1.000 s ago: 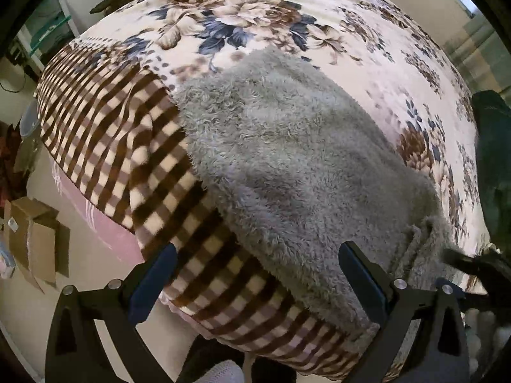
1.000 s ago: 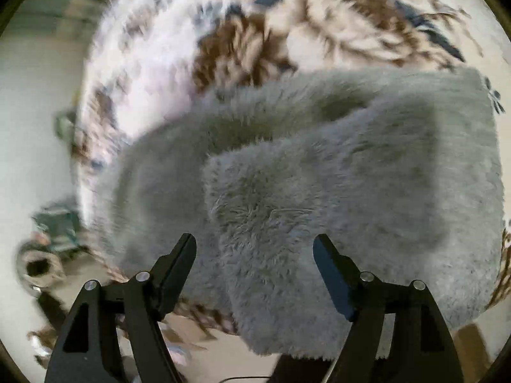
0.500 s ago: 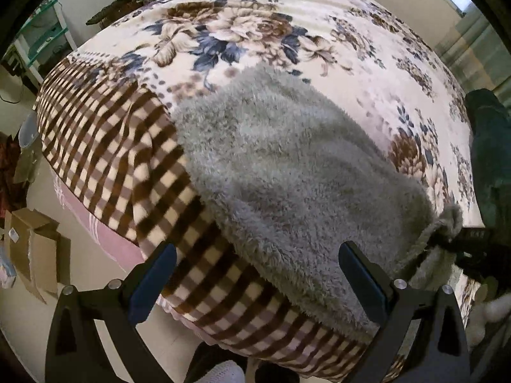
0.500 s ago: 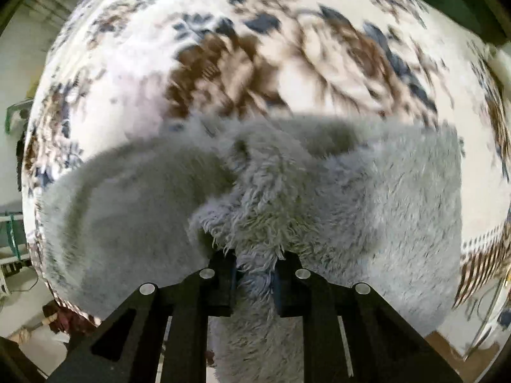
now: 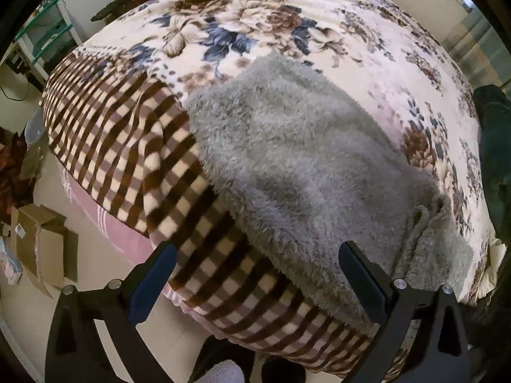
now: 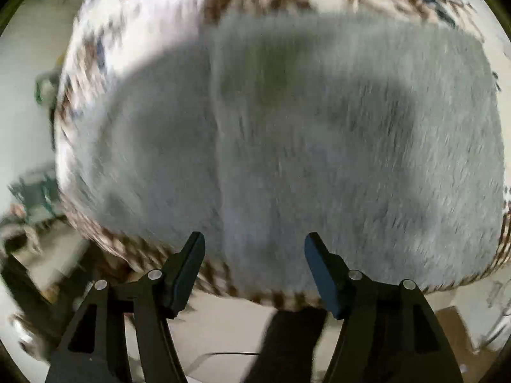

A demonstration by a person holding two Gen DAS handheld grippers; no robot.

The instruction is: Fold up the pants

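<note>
Fluffy grey pants lie folded on a bed, near its checked front edge. A bunched fold of them sits at the right end. My left gripper is open and empty, held above the bed's front edge just short of the pants. In the right wrist view the pants fill the frame, blurred by motion, with a fold seam running down their left part. My right gripper is open and empty over their near edge.
The bed cover is floral with a brown checked border. A dark green garment lies at the bed's right. Cardboard boxes and shelves stand on the floor at left. My shoe is below.
My right gripper was shut on a bunch of the pants half a second ago; it has let go, opened and pulled back. The right end of the pants has dropped flat. The left gripper barely moved.
</note>
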